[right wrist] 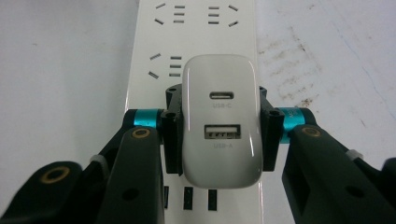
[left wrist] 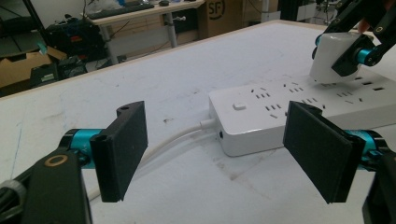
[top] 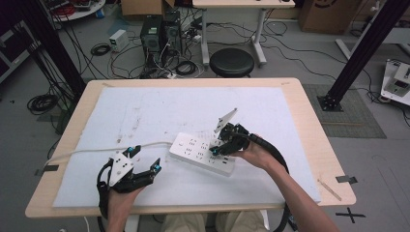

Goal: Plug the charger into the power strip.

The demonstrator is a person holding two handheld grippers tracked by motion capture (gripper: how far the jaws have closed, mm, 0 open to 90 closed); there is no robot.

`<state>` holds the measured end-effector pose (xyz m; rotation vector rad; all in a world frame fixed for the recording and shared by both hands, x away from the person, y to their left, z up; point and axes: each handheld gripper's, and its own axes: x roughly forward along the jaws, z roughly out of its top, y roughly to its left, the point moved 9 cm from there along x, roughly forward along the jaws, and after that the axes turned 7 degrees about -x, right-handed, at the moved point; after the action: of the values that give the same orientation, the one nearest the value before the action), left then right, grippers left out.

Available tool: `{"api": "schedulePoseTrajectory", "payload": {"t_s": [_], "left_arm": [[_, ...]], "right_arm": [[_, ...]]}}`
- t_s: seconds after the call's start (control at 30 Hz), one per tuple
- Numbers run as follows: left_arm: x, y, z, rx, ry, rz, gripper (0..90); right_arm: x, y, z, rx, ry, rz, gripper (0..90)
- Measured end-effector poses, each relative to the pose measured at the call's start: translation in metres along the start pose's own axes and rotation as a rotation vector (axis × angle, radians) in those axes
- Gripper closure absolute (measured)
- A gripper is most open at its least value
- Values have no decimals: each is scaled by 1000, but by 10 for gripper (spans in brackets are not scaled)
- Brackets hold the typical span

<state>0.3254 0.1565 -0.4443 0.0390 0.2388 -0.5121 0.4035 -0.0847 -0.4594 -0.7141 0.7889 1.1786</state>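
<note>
Two tools work here. Nearest, the left tool waits wide open with nothing in it, left of the strip. Farther right, the right tool squeezes the charger from both sides, right over the strip's holes. Its pins must go straight down.

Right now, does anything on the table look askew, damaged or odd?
Nothing stands out. The right gripper holds the white charger squarely over the power strip. The white mat shows only scuffs and small dark stains.
</note>
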Motion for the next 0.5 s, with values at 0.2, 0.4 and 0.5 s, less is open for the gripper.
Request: {"api": "schedulePoseTrajectory", "payload": {"t_s": [0.2, 0.4, 0.5], "left_arm": [[-1, 1, 1, -1, 0, 0, 220], [-5, 4, 2, -3, -6, 14, 220], [-6, 5, 5, -3, -10, 16, 220]], "right_arm": [[2, -2, 1, 11, -17, 21, 639], [9, 0, -1, -4, -24, 2, 640], [8, -2, -3, 8, -34, 17, 640]]}}
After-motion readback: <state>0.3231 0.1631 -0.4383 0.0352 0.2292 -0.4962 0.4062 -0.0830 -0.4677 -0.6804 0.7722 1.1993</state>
